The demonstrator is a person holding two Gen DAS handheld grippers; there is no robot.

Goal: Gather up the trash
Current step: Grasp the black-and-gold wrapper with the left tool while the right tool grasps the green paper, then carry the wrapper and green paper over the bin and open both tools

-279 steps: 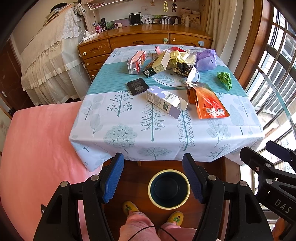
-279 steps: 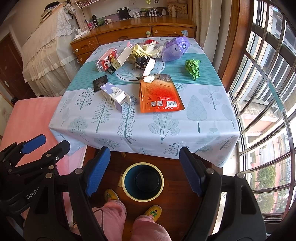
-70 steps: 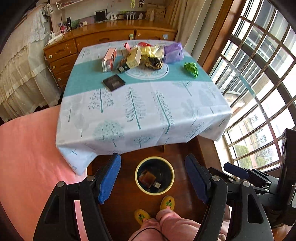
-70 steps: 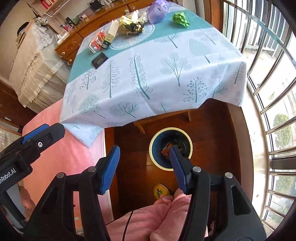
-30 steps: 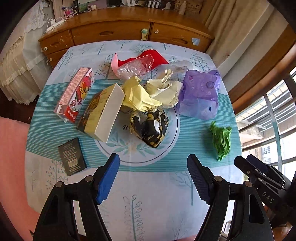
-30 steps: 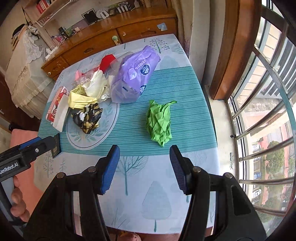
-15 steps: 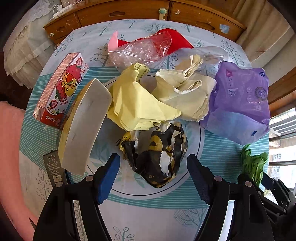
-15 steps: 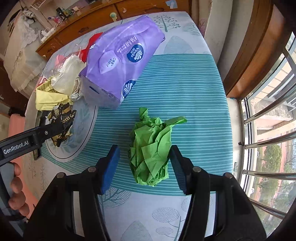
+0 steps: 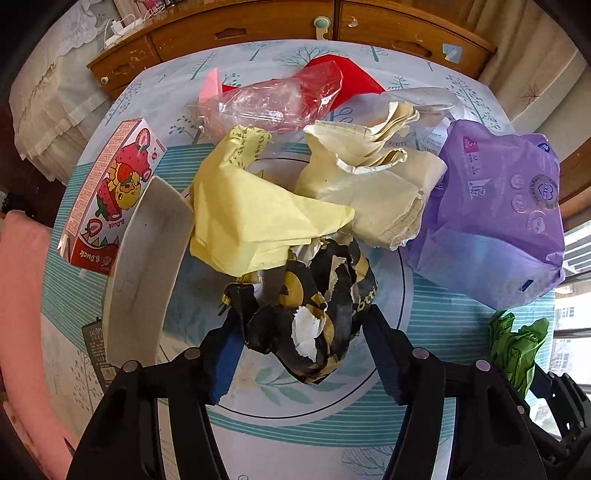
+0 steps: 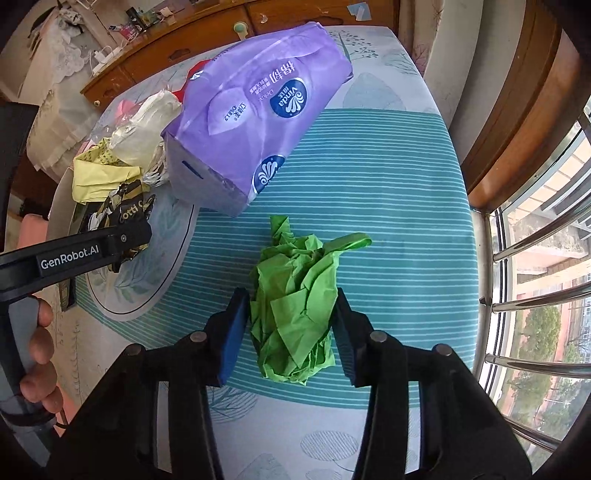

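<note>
A crumpled black-and-gold wrapper (image 9: 314,306) lies on the round print of the tablecloth. My left gripper (image 9: 301,325) straddles it from above with jaws closing; the blue pads (image 9: 225,354) reach its sides without squeezing it. To the right on the teal stripes lies a crumpled green paper (image 10: 295,306), also visible at the edge of the left wrist view (image 9: 513,347). My right gripper (image 10: 290,301) straddles that paper, jaws closing, pads (image 10: 232,332) level with its edges.
Behind the wrapper lie yellow paper (image 9: 255,214), cream paper (image 9: 373,184), a clear bag over red film (image 9: 280,99), a purple tissue pack (image 10: 258,114), a strawberry carton (image 9: 114,192), a white-faced box (image 9: 147,269) and a dark card (image 9: 96,347). A wooden dresser (image 9: 258,22) stands beyond; window bars (image 10: 535,302) are on the right.
Both grippers have come down over the table from a wider view. The left now brackets the black-and-gold wrapper, the right the green paper, and both pairs of jaws have narrowed.
</note>
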